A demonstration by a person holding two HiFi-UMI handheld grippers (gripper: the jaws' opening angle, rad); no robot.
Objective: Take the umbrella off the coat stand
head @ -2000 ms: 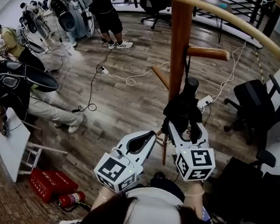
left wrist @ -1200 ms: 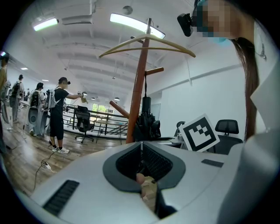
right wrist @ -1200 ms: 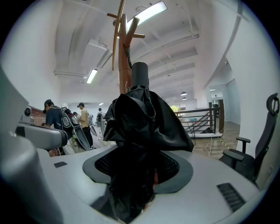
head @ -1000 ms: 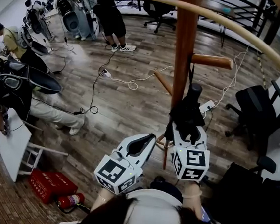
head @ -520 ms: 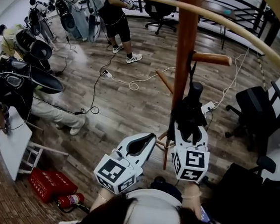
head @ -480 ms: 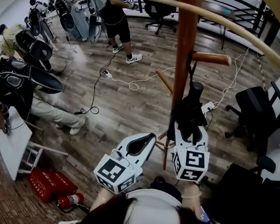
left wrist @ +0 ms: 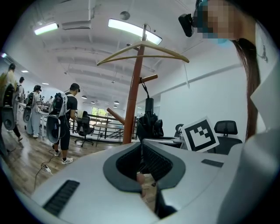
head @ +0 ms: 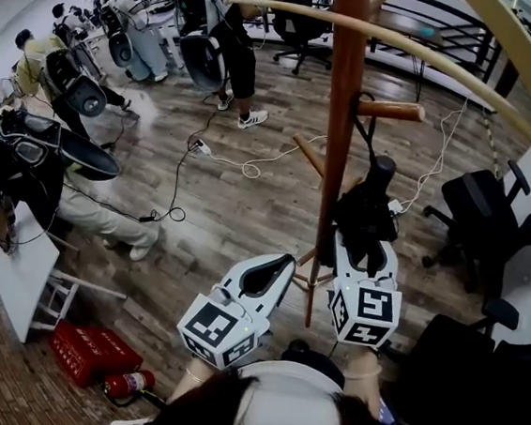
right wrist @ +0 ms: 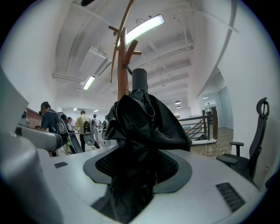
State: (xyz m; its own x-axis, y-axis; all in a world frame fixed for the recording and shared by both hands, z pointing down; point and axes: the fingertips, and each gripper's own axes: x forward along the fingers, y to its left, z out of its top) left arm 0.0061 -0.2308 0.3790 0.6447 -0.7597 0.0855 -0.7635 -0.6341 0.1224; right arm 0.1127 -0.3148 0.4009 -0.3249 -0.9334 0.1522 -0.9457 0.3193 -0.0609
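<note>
A black folded umbrella (head: 364,213) stands upright beside the brown pole of the coat stand (head: 339,120). Its thin strap runs up to the wooden peg (head: 394,109) and looks looped round it close to the pole. My right gripper (head: 364,246) is shut on the umbrella's lower fabric, which fills the space between the jaws in the right gripper view (right wrist: 140,127). My left gripper (head: 282,259) hangs lower and to the left of the pole, jaws shut with nothing in them. In the left gripper view the umbrella (left wrist: 148,124) shows ahead, just right of the pole (left wrist: 133,100).
A curved wooden arm (head: 433,53) of the stand sweeps overhead. Black office chairs (head: 479,196) stand at the right. Cables (head: 242,162) trail over the wood floor. People with backpacks (head: 203,40) stand at the back left. A red box (head: 91,349) and a fire extinguisher (head: 132,383) lie near my feet.
My right gripper has lifted a little with the umbrella in it. The left gripper has kept its place. People in the background have walked on.
</note>
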